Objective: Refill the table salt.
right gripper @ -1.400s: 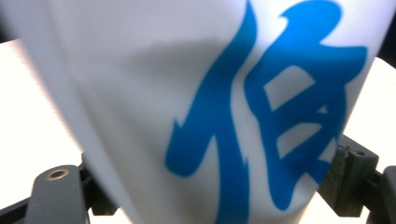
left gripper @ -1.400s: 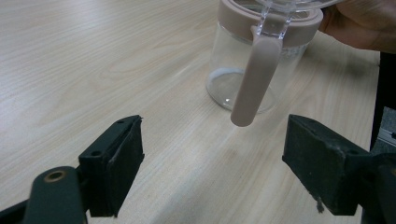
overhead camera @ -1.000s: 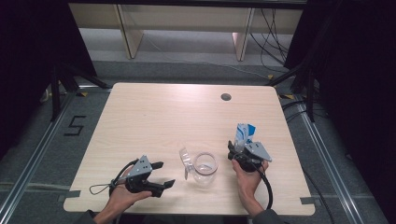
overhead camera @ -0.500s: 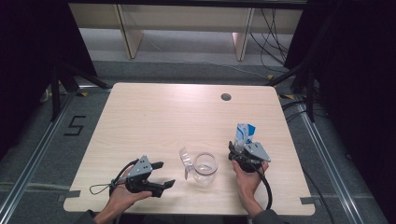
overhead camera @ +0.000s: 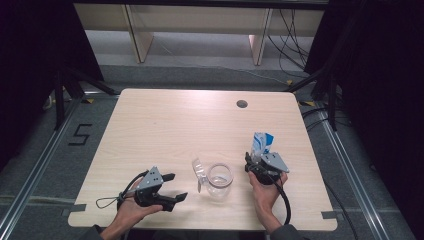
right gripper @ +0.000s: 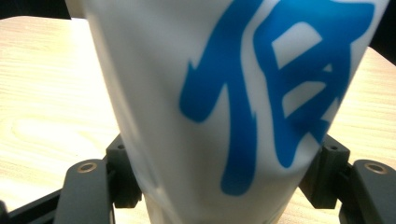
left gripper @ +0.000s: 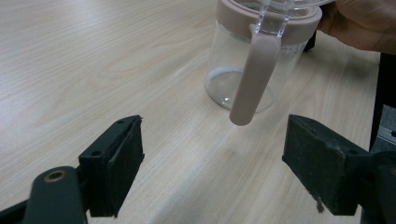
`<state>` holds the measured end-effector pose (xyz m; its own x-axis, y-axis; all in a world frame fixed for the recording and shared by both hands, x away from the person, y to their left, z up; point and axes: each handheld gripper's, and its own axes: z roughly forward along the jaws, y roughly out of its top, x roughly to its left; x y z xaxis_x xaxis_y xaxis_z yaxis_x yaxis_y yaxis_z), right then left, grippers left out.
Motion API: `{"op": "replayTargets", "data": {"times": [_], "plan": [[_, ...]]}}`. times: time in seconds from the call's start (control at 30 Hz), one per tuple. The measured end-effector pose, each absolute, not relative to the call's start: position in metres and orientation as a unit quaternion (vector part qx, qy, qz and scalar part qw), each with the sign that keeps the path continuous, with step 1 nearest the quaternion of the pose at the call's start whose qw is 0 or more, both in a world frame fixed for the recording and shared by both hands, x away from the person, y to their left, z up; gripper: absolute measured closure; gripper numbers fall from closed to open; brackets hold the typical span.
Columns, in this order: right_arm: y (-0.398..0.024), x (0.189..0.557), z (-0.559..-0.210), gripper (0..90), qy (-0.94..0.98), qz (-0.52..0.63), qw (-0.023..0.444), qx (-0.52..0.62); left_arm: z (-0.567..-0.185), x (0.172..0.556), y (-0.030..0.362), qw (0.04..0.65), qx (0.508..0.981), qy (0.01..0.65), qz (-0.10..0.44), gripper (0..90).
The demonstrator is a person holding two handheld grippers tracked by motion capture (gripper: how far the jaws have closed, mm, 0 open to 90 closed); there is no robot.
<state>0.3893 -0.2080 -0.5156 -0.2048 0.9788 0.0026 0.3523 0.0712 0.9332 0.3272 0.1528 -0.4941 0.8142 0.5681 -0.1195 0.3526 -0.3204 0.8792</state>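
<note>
While both hands rest near the front edge of the light wood-grain table [overhead camera: 165,125], the right gripper [overhead camera: 261,161] is clamped on a white pouch w/ blue print [overhead camera: 261,142], jaws having just closed a bit further w/ the pouch between them; in the right gripper view the pouch [right gripper: 224,93] bulges out past both black jaws, a big blue character on its face. The left gripper [overhead camera: 170,187] sits at front left, jaws spread wide, nothing between them. In the left gripper view its jaws point twd a clear glass jar [left gripper: 254,65] w/ a pinkish-beige collar and strap handle hanging down the side, well short of touching it. From the high view the jar [overhead camera: 220,180] stands upright on the tabletop betw. the two grippers, nearer the right hand [overhead camera: 265,192], a clear lid [overhead camera: 199,172] tipped open at its left. Table has a round cable hole [overhead camera: 242,104] toward the far right. Around it: grey floor, a "5" marked on the floor [overhead camera: 80,135] at left, black curtains both sides, pale shelving and loose cables at the back.
</note>
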Motion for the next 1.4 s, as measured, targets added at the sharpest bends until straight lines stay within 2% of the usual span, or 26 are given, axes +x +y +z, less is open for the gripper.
{"op": "replayTargets", "data": {"times": [0.5,0.53,0.57,0.67,0.9,1.17,1.4], "plan": [[-0.2071,0.391,-0.5153,31.4,0.645,0.435,0.351,0.52,-0.4941,0.3274,0.1531,0.505,0.808,0.284,0.107,19.8],[-0.2084,0.3923,-0.5159,31.1,0.648,0.426,0.367,0.514,-0.4942,0.3272,0.1528,0.505,0.808,0.284,0.106,19.8],[-0.2075,0.3917,-0.5156,30.3,0.649,0.427,0.357,0.518,-0.4943,0.3272,0.1527,0.505,0.808,0.284,0.106,19.8],[-0.2079,0.393,-0.5157,28.2,0.644,0.433,0.367,0.513,-0.4941,0.3271,0.1526,0.506,0.808,0.283,0.105,19.9],[-0.2073,0.3946,-0.5154,30.9,0.647,0.433,0.366,0.509,-0.4942,0.3264,0.1517,0.508,0.806,0.288,0.101,20.1],[-0.2082,0.3962,-0.5151,38.5,0.654,0.434,0.366,0.5,-0.4923,0.3272,0.1533,0.5,0.813,0.278,0.11,21.1],[-0.2114,0.397,-0.512,40.3,0.665,0.436,0.348,0.496,-0.4927,0.3278,0.153,0.507,0.808,0.28,0.105,21.3]]}}
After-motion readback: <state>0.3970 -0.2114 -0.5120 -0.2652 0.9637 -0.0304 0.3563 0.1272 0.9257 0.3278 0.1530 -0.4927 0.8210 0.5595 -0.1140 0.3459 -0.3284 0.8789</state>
